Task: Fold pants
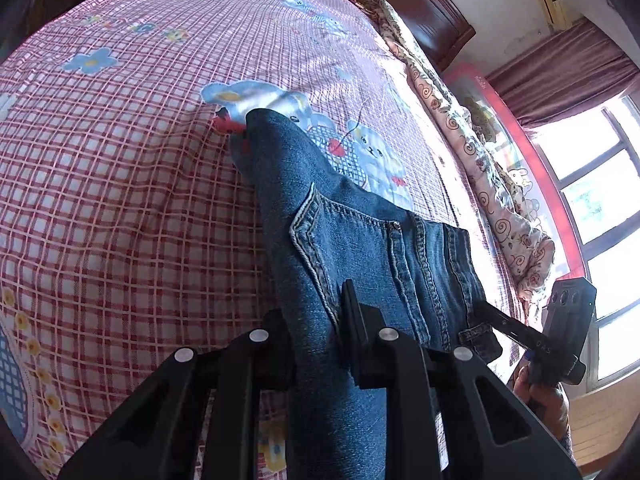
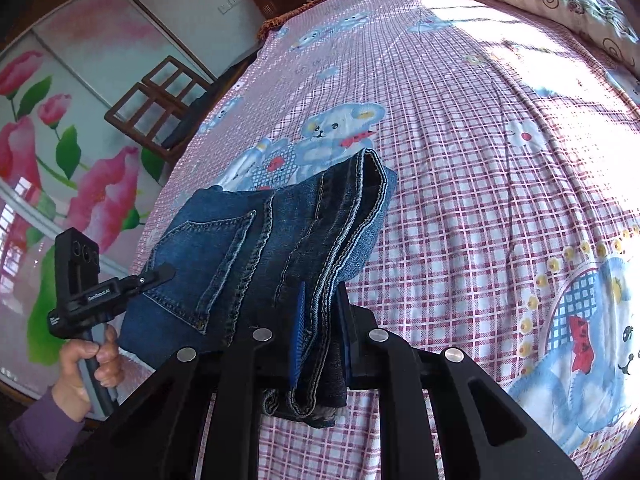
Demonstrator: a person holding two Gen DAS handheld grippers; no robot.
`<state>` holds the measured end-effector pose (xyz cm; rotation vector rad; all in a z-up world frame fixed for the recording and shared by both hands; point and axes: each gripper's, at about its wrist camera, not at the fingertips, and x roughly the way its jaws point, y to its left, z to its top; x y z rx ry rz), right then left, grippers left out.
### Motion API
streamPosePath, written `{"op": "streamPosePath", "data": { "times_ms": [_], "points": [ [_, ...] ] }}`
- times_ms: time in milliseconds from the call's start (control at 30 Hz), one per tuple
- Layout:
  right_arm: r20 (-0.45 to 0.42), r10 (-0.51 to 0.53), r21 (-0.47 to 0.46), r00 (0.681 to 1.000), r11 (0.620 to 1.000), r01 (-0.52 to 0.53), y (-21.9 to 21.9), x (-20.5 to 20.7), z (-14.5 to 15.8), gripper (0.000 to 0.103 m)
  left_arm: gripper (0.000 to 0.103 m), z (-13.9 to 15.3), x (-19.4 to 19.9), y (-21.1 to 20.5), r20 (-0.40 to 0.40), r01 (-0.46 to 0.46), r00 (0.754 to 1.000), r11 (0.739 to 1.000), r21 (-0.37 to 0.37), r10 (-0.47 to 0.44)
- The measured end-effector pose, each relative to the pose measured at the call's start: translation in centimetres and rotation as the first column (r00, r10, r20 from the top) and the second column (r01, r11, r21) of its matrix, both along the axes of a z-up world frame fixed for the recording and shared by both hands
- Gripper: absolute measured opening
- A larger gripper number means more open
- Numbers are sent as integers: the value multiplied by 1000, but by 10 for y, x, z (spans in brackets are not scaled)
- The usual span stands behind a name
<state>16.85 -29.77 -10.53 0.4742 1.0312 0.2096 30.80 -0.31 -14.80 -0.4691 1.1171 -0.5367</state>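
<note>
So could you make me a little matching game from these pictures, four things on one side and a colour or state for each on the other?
Things:
1. jeans
2. bedsheet
3. curtain
4. left gripper

Descriptions:
A. pink and red checks with blue bears
B. black, clamped on denim
C. blue, held up over the bed by both grippers
D. dark maroon, beside the bright window

Pairs: 1-C, 2-A, 3-D, 4-B
</note>
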Motion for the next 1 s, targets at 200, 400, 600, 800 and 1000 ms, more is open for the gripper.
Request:
{"op": "streamPosePath", "data": {
  "times_ms": [200, 400, 600, 800, 1000],
  "points": [
    [-70, -62, 8, 996, 998, 63, -14, -7, -24, 34, 40, -22, -9, 13, -41, -45, 998, 999, -29, 44],
    [47, -112, -18, 993, 993, 113, -11, -35, 18, 40, 61, 23, -40, 29, 67, -123, 991, 990, 73, 118],
    [95, -20, 106, 995, 994, 10, 25, -34, 42, 40, 72, 65, -68, 6, 152, -22, 988, 1000, -8, 23],
    [-40, -40, 146, 998, 988, 46, 28, -19, 4, 40, 72, 30, -53, -25, 30, 17, 999, 1000, 20, -18],
    [-78, -122, 267, 989, 954, 139, 7, -36, -7, 40, 71, 16, -56, -2, -50, -54, 998, 994, -94, 49]
  ]
}}
